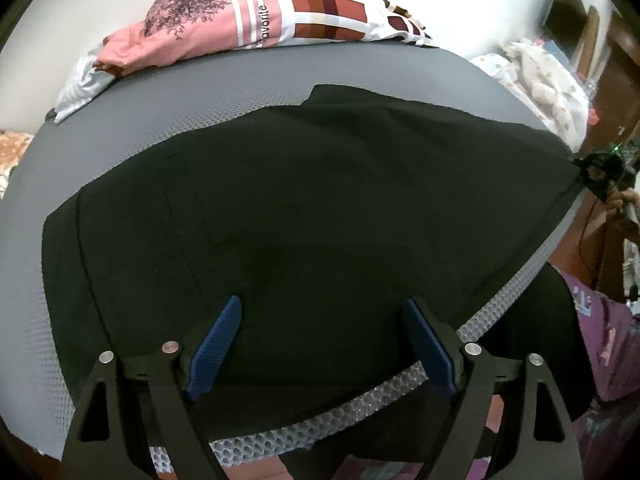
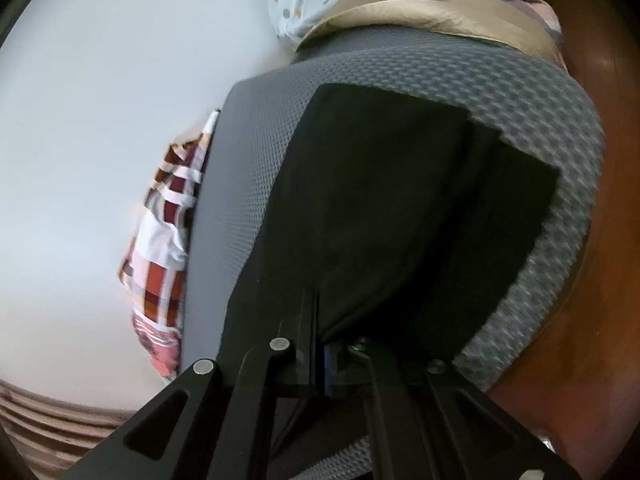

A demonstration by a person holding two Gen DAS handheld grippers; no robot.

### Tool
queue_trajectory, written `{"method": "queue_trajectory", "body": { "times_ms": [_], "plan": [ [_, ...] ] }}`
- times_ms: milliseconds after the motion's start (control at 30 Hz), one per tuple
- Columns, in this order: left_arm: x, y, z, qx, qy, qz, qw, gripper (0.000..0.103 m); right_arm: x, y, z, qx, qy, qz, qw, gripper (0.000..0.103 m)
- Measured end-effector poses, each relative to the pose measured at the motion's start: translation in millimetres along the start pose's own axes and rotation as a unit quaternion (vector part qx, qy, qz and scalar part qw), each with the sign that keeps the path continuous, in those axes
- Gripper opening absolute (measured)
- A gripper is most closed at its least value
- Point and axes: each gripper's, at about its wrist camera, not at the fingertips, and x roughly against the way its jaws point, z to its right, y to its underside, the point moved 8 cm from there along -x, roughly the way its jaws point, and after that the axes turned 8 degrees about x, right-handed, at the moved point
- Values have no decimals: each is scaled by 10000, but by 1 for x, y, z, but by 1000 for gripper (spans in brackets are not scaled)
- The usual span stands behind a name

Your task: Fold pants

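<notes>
Black pants [image 1: 304, 208] lie spread flat on a grey mesh mattress [image 1: 224, 80], with part hanging over its near edge. My left gripper [image 1: 324, 320] hovers just above the pants' near part, its blue-padded fingers [image 1: 218, 340] wide open and empty. My right gripper [image 1: 600, 172] shows at the far right in the left wrist view, at the pants' corner. In the right wrist view the right gripper [image 2: 320, 320] is shut on an edge of the pants [image 2: 380, 200], which stretch away over the mattress [image 2: 552, 128].
A pink patterned bedding bundle [image 1: 256, 16] lies at the mattress's far edge against a white wall [image 2: 100, 120]. White printed bedding [image 1: 536, 84] is heaped at the right. Brown wooden furniture [image 2: 580, 320] borders the mattress. Purple-clad person [image 1: 608, 340] stands at the near right.
</notes>
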Motion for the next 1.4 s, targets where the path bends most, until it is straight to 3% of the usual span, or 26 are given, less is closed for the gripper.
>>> {"method": "queue_trajectory", "body": {
  "times_ms": [233,500,667,900,1133,1400],
  "plan": [
    [2,-3,-4,80,280,-27,9996,84,17,0,-13,109,-82,35,9999,2],
    [0,-3,-1,-37,213,-28,9998,84,29,3,-19,-172,-388,69,9991,2],
    [0,-3,-1,-73,214,-59,9997,86,47,6,-30,78,-392,93,9992,2],
    [-4,-3,3,-202,145,-23,9997,92,35,21,10,-97,-82,-122,9998,2],
    [-3,-1,2,-248,129,-21,9996,92,41,17,20,-265,-305,-131,9991,5],
    [-6,-3,6,-333,34,-21,9994,99,86,9,59,-786,-327,526,9950,7]
  ]
}}
